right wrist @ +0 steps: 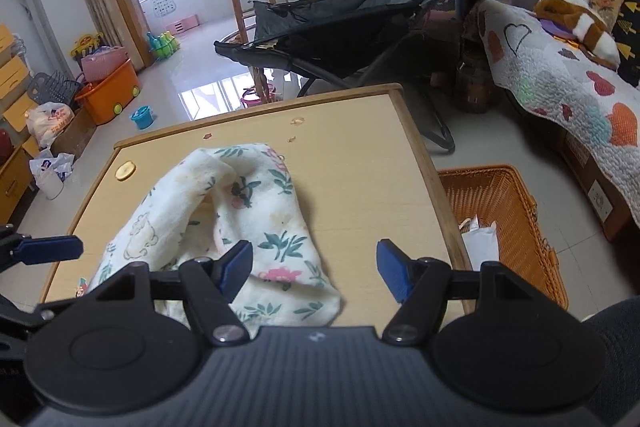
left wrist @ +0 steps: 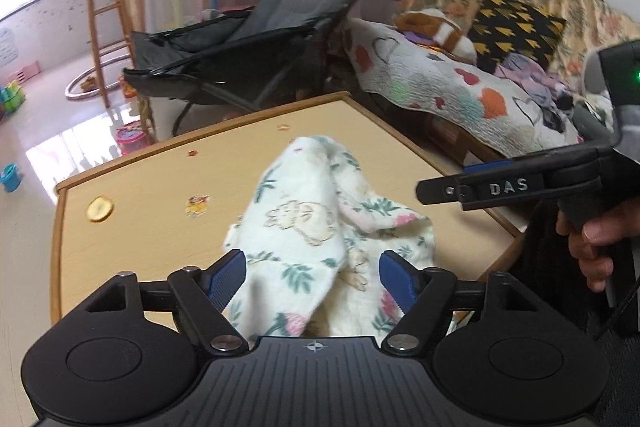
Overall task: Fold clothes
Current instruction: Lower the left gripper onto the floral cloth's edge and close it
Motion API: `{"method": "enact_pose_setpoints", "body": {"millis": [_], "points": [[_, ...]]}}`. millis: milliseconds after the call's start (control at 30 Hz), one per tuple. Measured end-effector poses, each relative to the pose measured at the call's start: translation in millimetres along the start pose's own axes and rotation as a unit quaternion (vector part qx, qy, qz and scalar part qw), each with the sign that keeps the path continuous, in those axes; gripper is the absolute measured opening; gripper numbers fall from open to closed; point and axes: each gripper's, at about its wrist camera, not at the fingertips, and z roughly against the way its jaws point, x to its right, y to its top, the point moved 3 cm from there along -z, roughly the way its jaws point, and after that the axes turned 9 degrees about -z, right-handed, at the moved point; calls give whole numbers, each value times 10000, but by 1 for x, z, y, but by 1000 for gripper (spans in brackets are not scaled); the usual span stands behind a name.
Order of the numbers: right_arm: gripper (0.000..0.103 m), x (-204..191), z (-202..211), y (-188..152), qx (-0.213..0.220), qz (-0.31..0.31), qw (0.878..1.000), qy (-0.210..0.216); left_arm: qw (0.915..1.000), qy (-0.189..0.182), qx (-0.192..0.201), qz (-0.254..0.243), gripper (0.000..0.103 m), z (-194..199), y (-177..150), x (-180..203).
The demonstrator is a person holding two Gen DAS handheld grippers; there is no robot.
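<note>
Cloth point(left wrist: 316, 227) looks soft and light; take it at an edge. Both tongs, left gripper point(left wrist: 312, 277) and right gripper point(right wrist: 314, 269), are wide open, holding nothing.

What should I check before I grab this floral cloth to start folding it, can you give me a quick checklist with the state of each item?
1. Left gripper open: ok, jaws spread with the floral cloth between them.
2. Right gripper open: ok, jaws apart, nothing held.
3. Cloth flat and ready to fold: not ok, it lies bunched in a heap on the wooden table.
4. A clear corner or hem to grip: cannot tell, the edges are rolled under.
5. Free table to spread it: ok, bare wood beyond the cloth, only small stickers and a yellow disc.
6. Grippers clear of each other: ok, apart in both views.
</note>
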Motion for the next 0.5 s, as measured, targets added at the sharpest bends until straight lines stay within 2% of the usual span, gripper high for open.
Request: {"method": "enact_pose_setpoints", "body": {"millis": [300, 367, 500], "points": [[69, 5, -1, -2, -103, -186, 9998, 61, 9977, 292, -369, -480, 71, -19, 6, 11], [69, 5, -1, -2, -102, -190, 9997, 64, 9969, 293, -469, -554, 55, -23, 7, 10], [69, 5, -2, -3, -130, -210, 9997, 66, 9970, 236, -536, -509, 42, -29, 7, 5]]}}
